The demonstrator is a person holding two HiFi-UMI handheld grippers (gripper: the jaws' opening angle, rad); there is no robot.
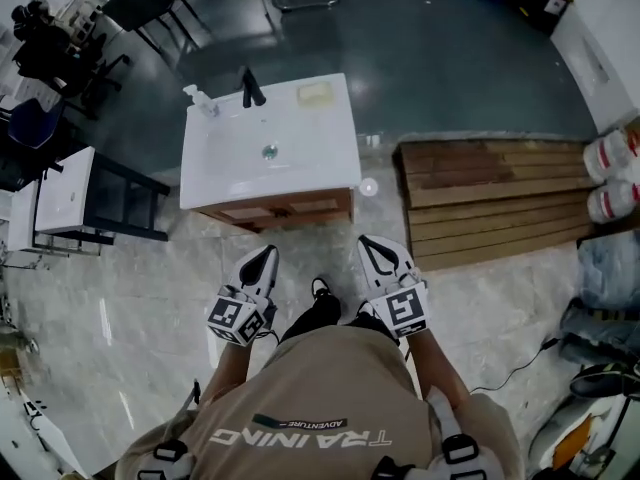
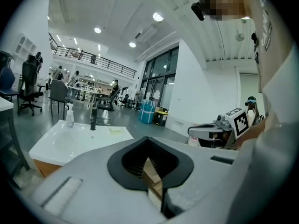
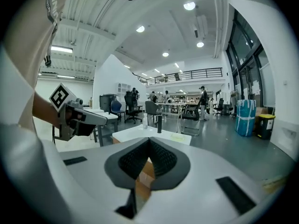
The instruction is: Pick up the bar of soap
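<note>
Pick-up, approach step: bar of soap [image 1: 316,94] at washbasin's [image 1: 335,163] far right corner, untouched; left tool [image 1: 266,254] and right tool [image 1: 369,243] both closed narrow, empty, well short of it; next, likely reach forward and open one tool.

I have the left tool [image 1: 262,260] and right tool [image 1: 377,252] held low before the torso, side by side and apart, tips pointing forward. Both tools' jaws are closed together, gripping nothing.
</note>
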